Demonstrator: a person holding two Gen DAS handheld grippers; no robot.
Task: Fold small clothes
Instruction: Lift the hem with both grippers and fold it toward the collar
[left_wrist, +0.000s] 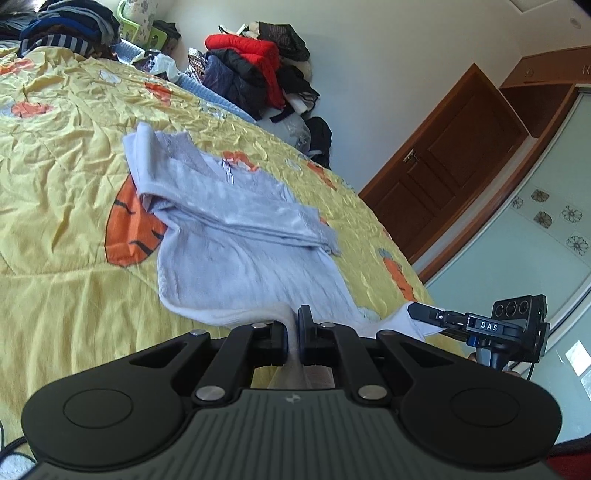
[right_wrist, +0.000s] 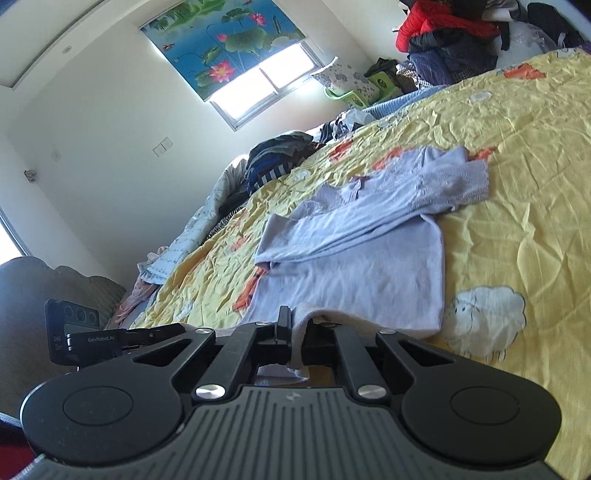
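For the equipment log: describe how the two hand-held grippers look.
Both are matte black: ribbed grey-black body, two round caps, silver pivot pins, scissor-like linkage arms. The right hand-held gripper, seen side-on, carries a "DAS" label and a three-lens module. The left hand-held gripper reads "GenRobot.AI".

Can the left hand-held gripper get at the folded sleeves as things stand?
Probably not yet: the left hand-held gripper is shut on the sweater hem. Nothing lies between it and the sleeves, but it must let go first.
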